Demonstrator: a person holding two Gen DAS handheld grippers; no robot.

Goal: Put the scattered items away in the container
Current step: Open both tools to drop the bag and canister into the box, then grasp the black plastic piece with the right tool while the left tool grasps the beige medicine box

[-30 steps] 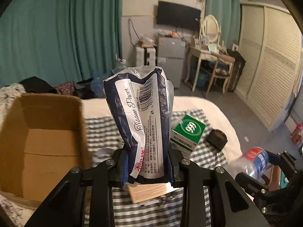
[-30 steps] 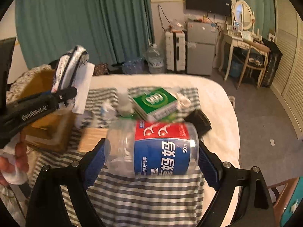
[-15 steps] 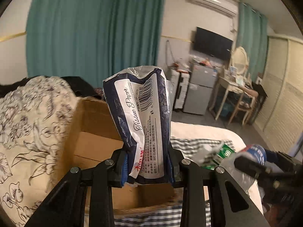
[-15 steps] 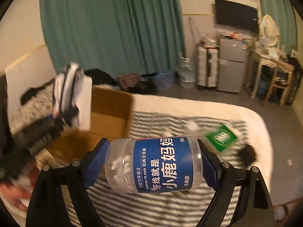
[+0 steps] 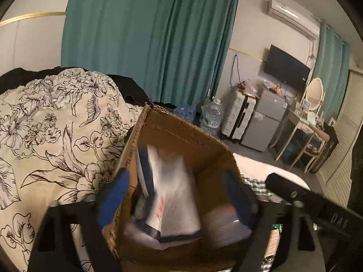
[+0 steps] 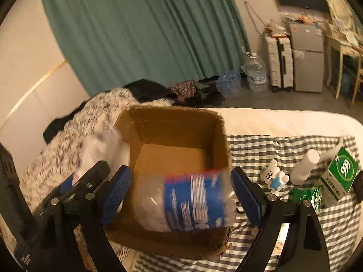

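— Left claw (image 5: pixel 179 195): spread wide over the cardboard box (image 5: pixel 181 133), jaws just opened. Tissue pack (image 5: pixel 168 195) loose between them, blurred, down inside the box.

— Right claw (image 6: pixel 181 192)?

— Wide too, just opened further; floss jar (image 6: pixel 190 201) blurred between the pads, over the box's near edge (contact unclear). Green carton (image 6: pixel 340 172), white bottle (image 6: pixel 305 166), small toy (image 6: pixel 273 176) out on the checked cloth (image 6: pixel 295 226) on the bed.

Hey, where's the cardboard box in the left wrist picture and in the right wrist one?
Left wrist: the cardboard box fills the lower centre, seen from above.
Right wrist: the box sits at centre, left of the checked cloth.
Shared landmark: the white suitcase against the far wall.
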